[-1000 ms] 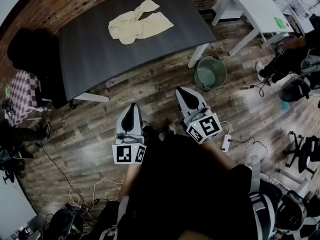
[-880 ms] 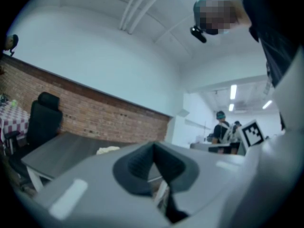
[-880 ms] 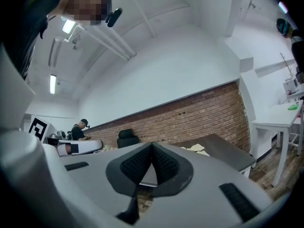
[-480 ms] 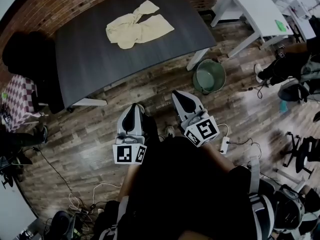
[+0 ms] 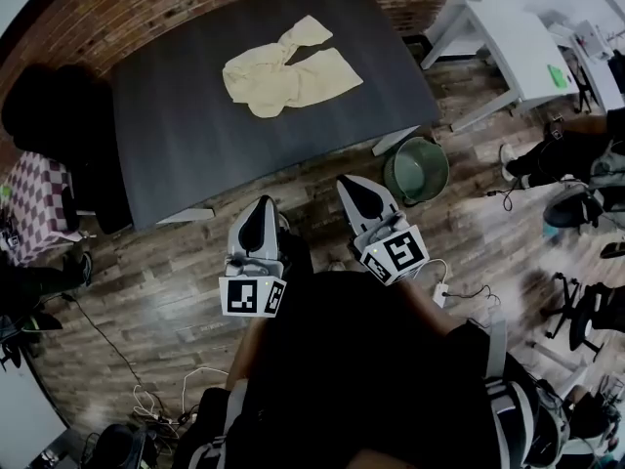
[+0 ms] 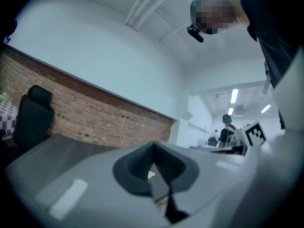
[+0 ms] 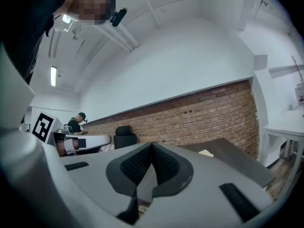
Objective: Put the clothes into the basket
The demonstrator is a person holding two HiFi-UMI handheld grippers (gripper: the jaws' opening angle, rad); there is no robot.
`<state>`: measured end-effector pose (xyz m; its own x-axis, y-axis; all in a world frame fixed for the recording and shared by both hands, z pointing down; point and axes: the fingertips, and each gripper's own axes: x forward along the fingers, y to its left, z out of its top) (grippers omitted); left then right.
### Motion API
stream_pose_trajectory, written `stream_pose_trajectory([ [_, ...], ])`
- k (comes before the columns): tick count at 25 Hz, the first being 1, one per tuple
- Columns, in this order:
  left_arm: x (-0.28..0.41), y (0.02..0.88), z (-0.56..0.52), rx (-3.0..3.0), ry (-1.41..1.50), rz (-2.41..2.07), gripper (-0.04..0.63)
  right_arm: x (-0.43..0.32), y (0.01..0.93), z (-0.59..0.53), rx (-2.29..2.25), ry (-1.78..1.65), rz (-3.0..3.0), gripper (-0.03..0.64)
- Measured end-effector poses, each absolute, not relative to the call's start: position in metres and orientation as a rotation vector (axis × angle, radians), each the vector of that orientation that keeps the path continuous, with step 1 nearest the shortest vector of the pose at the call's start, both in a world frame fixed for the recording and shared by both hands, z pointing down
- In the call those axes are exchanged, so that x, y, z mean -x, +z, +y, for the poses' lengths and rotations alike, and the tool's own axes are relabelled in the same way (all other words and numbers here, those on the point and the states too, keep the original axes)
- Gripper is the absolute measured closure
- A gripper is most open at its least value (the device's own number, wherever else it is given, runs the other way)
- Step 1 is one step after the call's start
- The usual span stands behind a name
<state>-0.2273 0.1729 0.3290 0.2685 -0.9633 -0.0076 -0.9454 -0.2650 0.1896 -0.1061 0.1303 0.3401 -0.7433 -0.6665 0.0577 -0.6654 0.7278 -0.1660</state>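
The table (image 5: 176,145) now sits nearer, its soft, light cream clothes (image 5: 291,69) lying mid-top beyond the left tool (image 5: 260,208) and right tool (image 5: 354,186), both clenched empty; a bunched fold looks the surest pinch before the floor-standing basket (image 5: 418,142).

cream garment (image 5: 291,78) on dark table (image 5: 176,154), green basket (image 5: 417,171) near its right corner

No readable text — (nor numbers)
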Motion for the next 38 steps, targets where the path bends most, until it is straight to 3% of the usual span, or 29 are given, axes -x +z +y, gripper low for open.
stream_pose_trajectory([
  [19, 0.357, 0.336, 0.062, -2.394, -0.228, -1.674, 0.592, 0.245, 0.342, 0.022, 1.177, -0.248, 3.003, 0.611],
  [32, 0.388, 0.341, 0.03, -2.408, -0.239, -1.634, 0.592, 0.269, 0.361, -0.021, 1.244, -0.256, 3.059, 0.606],
  [38, 0.39, 0.342, 0.006, -2.404, -0.235, -1.652, 0.592, 0.277, 0.37, -0.051, 1.211, -0.274, 3.08, 0.544],
])
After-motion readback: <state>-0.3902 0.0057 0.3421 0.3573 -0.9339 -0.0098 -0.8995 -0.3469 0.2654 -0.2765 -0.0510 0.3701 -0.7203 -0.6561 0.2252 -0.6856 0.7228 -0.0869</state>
